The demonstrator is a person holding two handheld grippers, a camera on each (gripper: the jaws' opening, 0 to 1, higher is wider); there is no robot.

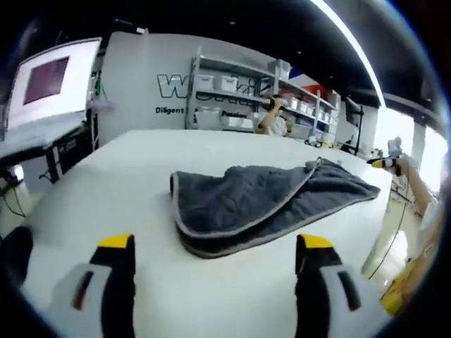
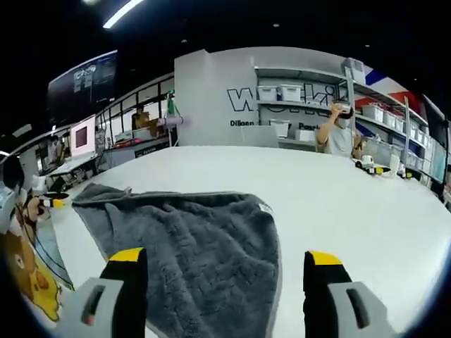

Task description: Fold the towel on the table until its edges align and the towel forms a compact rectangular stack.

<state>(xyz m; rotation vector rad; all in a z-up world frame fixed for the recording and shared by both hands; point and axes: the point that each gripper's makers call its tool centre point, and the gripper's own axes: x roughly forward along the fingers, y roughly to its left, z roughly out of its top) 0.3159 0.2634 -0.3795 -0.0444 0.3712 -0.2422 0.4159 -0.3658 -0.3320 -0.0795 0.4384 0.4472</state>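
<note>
**Hovering wide over a half-folded towel**

Hovering above the tabletop, the left gripper (image 1: 217, 264) has its two yellow-tipped jaws spread well apart with nothing between them, just bare white surface. Over in the right gripper view it's the same story: the right gripper (image 2: 227, 278) is released, jaws wide, but here the grey cloth lies right between and beyond them, running down past the bottom of the picture.

And there's the prize, the grey towel (image 1: 261, 201), lying out on the white table (image 1: 106, 190) just ahead of the left jaws and apart from them. In the left gripper view it looks folded over once already, an upper layer draped across a lower one, pale-trimmed edges running in a diagonal and not yet matching. A rumpled flap trails off toward the far side. From the right gripper view the towel (image 2: 190, 246) spreads flat and fuzzy, with one corner pointing out toward the open table.

My read: both grippers sit open because they're lining up for the next pinch, one at each end of an edge. There's folding left to do; this is no compact rectangle yet.

Further out, shelves (image 2: 296, 95) against the back wall carry rows of pale storage bins (image 2: 278, 92); what's in them can't be made out. A person (image 2: 338, 134) stands near those shelves.
</note>
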